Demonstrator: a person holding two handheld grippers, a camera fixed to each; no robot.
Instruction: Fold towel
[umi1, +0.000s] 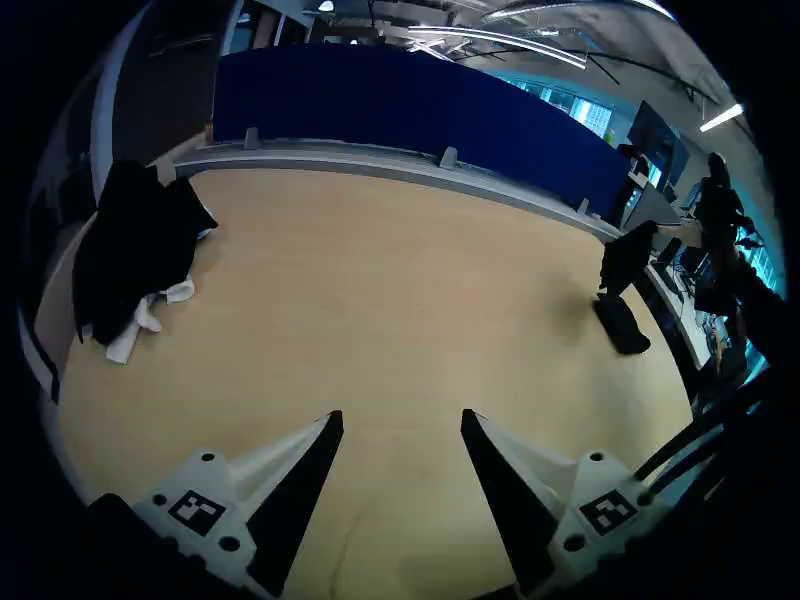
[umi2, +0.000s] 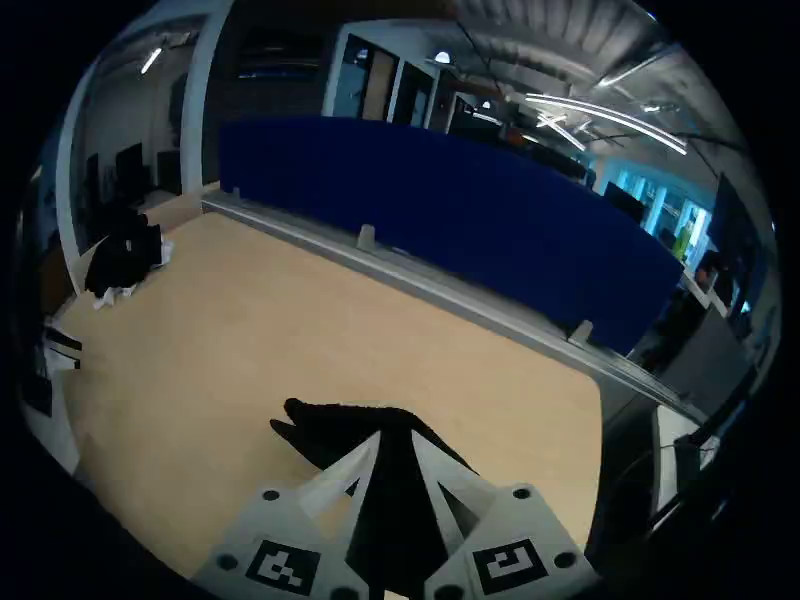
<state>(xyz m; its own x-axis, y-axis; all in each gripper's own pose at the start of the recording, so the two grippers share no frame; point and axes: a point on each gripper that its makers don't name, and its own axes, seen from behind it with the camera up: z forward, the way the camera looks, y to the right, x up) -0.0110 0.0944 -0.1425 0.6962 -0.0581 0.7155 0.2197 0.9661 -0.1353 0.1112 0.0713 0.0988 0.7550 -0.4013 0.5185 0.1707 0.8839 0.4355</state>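
The black cloth towel (umi2: 335, 425) lies crumpled on the light wooden table (umi2: 250, 330), near its right end and close in front of me. In the right gripper view its near part runs up between my right gripper (umi2: 395, 440)'s two white fingers, which stand narrow, close together, and pinch the fabric between them. The rest of the towel spreads to the left of the fingertips, flat on the tabletop.

In the left gripper view the same towel (umi1: 620, 325) shows as a dark strip on the table's far right side, with a dark upright shape just above it; I cannot tell from there how much of that shape is cloth and how much is my other tool.

My left gripper (umi1: 400, 415) is spread wide, holding nothing, with bare tabletop (umi1: 400, 300) between its fingers. It is well apart from the towel.

At the table's far left end sits a heap of black and white cloths (umi1: 135, 250), black on top and a white piece poking out below; in the right gripper view the heap (umi2: 125, 255) is small and far off.

A grey rail (umi1: 400, 165) runs along the table's back edge, and behind it stands a dark blue partition wall (umi1: 400, 105). Strip lights hang from the ceiling above.
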